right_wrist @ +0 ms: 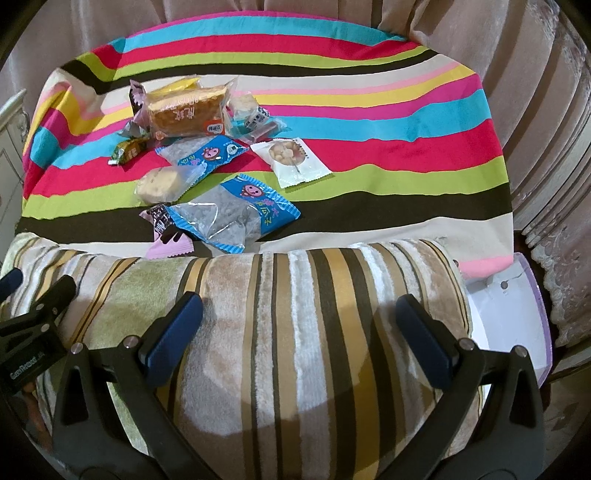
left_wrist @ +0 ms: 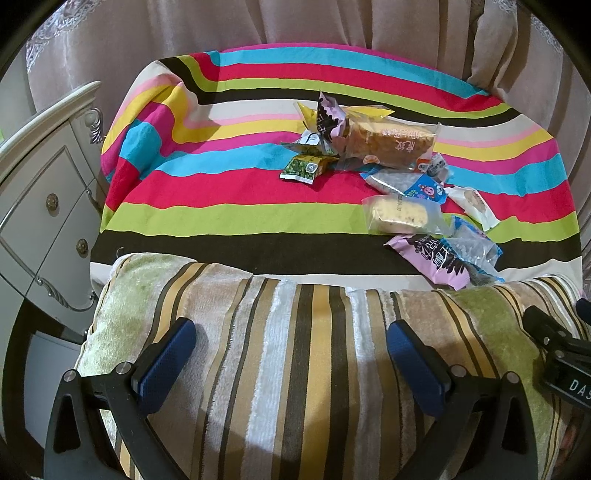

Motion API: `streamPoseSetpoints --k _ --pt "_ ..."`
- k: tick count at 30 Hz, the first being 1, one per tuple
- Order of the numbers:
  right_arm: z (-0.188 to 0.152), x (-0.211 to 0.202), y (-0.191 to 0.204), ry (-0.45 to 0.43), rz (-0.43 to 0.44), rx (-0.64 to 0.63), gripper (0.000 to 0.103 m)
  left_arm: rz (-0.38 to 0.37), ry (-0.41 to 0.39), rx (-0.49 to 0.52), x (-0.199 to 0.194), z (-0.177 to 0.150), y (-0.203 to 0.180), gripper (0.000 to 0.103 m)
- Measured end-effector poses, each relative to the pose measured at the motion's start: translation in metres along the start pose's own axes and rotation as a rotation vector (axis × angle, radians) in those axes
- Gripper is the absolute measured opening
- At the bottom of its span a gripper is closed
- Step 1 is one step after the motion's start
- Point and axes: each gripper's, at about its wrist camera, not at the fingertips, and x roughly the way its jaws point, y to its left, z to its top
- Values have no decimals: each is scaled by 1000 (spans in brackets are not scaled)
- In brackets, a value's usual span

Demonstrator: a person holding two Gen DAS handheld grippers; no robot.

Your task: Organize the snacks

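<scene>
Several wrapped snacks lie loose on a striped cloth (left_wrist: 229, 192) (right_wrist: 388, 155). A big cake packet (left_wrist: 388, 142) (right_wrist: 188, 107) sits at the back, a green packet (left_wrist: 304, 168) (right_wrist: 127, 149) beside it, blue packets (right_wrist: 240, 210) (left_wrist: 469, 251), a pink packet (left_wrist: 432, 258) (right_wrist: 166, 236) and a white cookie packet (right_wrist: 291, 160) (left_wrist: 474, 205) nearer. My left gripper (left_wrist: 291, 343) is open and empty above a striped pillow (left_wrist: 295, 350). My right gripper (right_wrist: 299, 317) is open and empty above the same pillow (right_wrist: 295, 314). The snacks lie beyond both.
A white dresser (left_wrist: 44, 206) stands at the left. Curtains (left_wrist: 295, 26) hang behind the cloth. A white and purple container (right_wrist: 517, 317) sits at the right beside the pillow. The other gripper shows at each view's edge (left_wrist: 561, 350) (right_wrist: 33, 332).
</scene>
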Motion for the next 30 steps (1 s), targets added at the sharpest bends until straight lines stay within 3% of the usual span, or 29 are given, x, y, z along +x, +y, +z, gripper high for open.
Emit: streamPoseSetpoints --k 30 --pt "3 2 1 -4 -8 -10 103 -5 -6 2 0 -1 3 103"
